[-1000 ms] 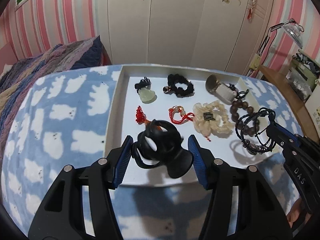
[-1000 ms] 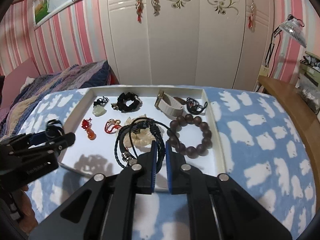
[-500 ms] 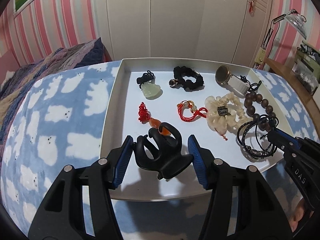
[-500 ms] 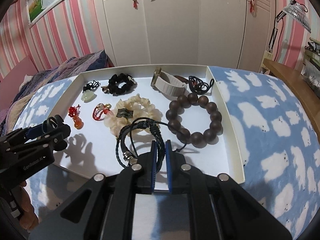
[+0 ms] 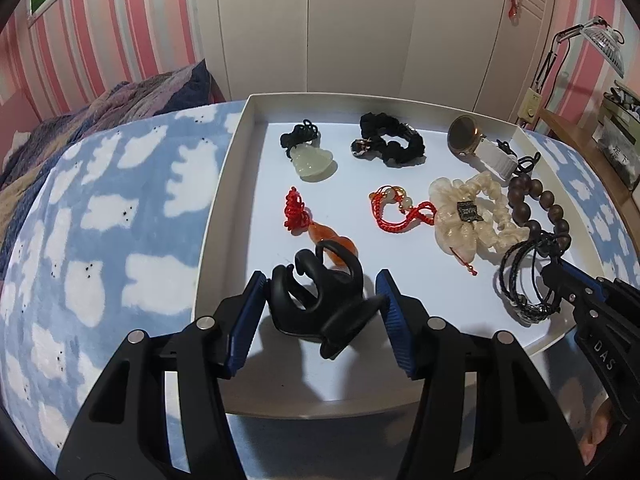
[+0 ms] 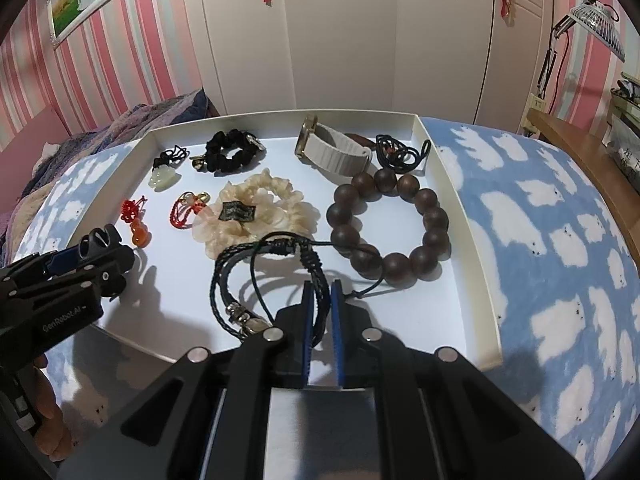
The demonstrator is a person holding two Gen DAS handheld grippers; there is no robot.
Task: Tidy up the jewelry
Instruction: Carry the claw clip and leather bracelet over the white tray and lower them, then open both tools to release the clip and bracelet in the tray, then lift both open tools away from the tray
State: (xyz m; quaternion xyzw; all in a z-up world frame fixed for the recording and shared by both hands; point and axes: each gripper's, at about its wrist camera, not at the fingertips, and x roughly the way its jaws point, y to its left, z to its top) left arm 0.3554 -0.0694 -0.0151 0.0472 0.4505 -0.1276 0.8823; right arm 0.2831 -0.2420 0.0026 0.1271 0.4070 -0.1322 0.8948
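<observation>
Step in hand: both grippers carry a piece over the shallow white cardboard tray (image 5: 224, 184); judging by the low hover over its near edge, each is about to be set down among the jewelry already laid out.
Left gripper (image 5: 322, 304): its blue-padded fingers are clamped on a glossy black plastic claw hair clip (image 5: 316, 300), held by its two sides, curved teeth pointing away from the camera; it hangs over the tray's near left part.
Right gripper (image 6: 320, 312): its fingers are closed tight on a black braided leather cord bracelet with small metal beads (image 6: 256, 280), pinched at one strand, the loops hanging forward.
Bracelet position: over the near middle of the tray, just in front of the cream ruffled fabric scrunchie (image 6: 256, 208) and beside the dark brown wooden bead bracelet (image 6: 388, 224); whether it touches the floor I cannot tell.
Clip position: just in front of the orange gourd pendant on red knotted cord (image 5: 320, 232), partly hiding it.
Next move: probably lowering each piece onto a bare patch of white floor, then parting the fingers; the clip needs a spot clear of the gourd pendant.
Risk: the bracelet's loose cords could snag the scrunchie or the beads.
</observation>
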